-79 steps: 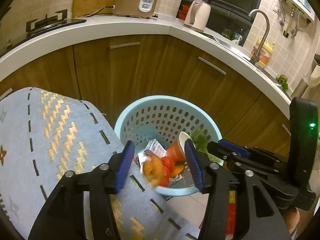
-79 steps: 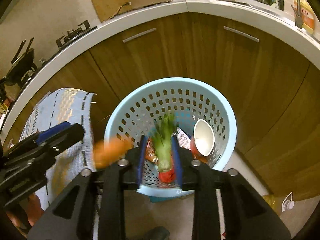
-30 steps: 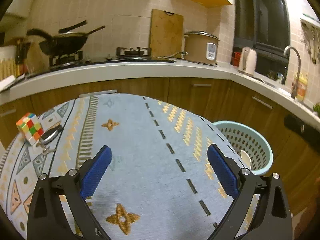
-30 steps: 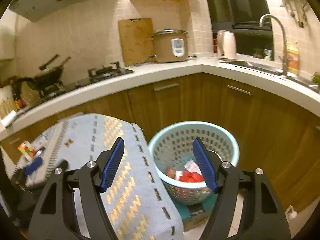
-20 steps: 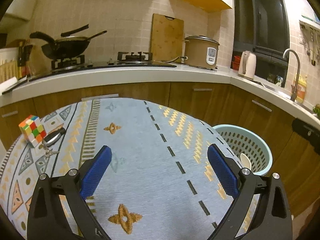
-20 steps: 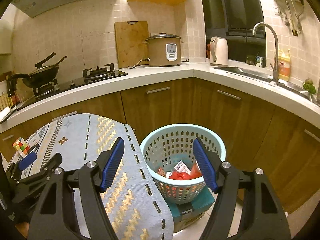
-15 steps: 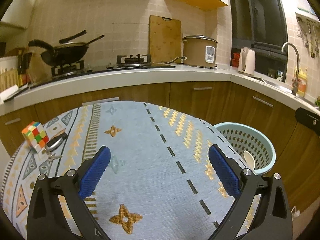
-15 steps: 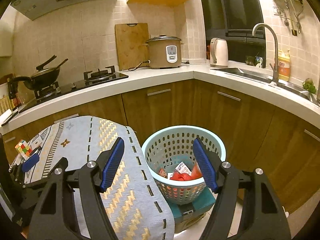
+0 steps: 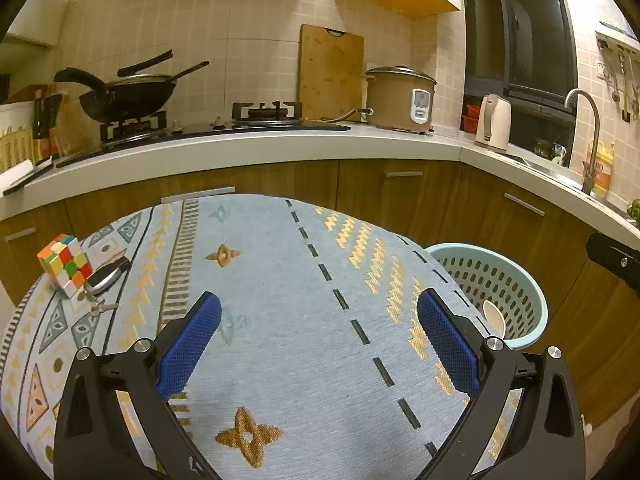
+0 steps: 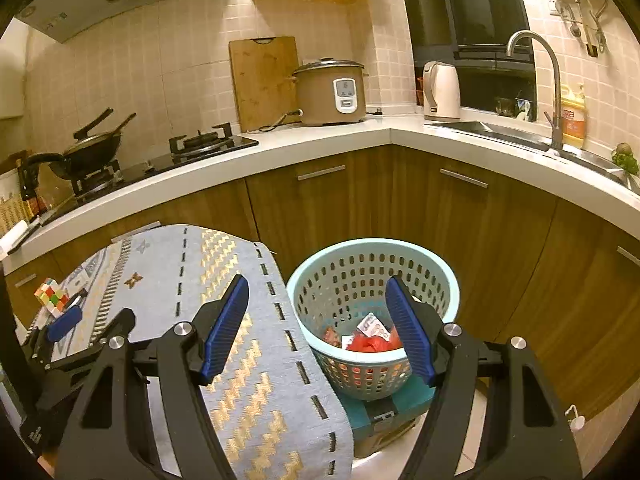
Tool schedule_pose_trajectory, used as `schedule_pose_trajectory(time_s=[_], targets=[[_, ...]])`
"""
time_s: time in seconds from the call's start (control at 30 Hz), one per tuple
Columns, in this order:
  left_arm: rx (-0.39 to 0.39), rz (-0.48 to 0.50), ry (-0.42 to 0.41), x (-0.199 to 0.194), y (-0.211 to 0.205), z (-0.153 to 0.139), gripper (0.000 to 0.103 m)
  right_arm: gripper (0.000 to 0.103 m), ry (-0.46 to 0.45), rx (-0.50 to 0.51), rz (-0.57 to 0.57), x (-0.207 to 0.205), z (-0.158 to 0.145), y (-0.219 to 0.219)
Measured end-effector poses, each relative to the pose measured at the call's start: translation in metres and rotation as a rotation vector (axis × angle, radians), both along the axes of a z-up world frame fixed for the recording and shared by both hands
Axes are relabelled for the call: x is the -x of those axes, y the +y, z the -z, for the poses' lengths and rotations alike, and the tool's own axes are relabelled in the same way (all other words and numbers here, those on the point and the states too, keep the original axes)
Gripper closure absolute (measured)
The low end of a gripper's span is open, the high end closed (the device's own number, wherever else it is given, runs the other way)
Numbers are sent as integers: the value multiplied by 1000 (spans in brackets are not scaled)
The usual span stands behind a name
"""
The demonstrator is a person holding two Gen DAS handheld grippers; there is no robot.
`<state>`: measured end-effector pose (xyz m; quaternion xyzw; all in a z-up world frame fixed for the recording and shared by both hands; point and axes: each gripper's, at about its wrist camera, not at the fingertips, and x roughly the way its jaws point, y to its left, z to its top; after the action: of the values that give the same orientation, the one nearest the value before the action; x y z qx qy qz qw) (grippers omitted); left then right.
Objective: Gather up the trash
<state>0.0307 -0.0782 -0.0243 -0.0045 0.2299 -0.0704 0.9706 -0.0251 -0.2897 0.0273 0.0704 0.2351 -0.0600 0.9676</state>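
Observation:
A light blue perforated basket point(image 10: 372, 276) stands on a teal box beside the table and holds red and white trash point(image 10: 372, 338); it also shows in the left wrist view point(image 9: 486, 276) with a white cup point(image 9: 494, 316) inside. My left gripper point(image 9: 318, 340) is open and empty above the patterned tablecloth point(image 9: 280, 280). My right gripper point(image 10: 318, 324) is open and empty, held above the table's right edge and the basket. The left gripper's body shows at the lower left of the right wrist view point(image 10: 64, 328).
A Rubik's cube point(image 9: 64, 266) and a car key with keys point(image 9: 104, 278) lie at the table's left. Wooden cabinets and a white counter point(image 9: 280, 148) curve behind, with a wok, stove, rice cooker point(image 9: 400, 98), kettle and sink tap.
Both grippers let their trash fall into the basket, opened wide and drew back and up from it. Over the last second the views have hardly moved.

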Motion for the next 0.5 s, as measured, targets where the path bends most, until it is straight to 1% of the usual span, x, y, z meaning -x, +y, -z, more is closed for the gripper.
schedule_pose_trajectory(time_s=[0.2,0.4,0.5], targets=[[26,1,16,-1,3,1,8,36,-14,10,-8,3,-3,4],[42,7,42,-4,4,3,8,36,-9,-23,-26,2,-3,1],[46,5,41,-3,4,2,8,36,-15,-4,-19,3,-3,3]])
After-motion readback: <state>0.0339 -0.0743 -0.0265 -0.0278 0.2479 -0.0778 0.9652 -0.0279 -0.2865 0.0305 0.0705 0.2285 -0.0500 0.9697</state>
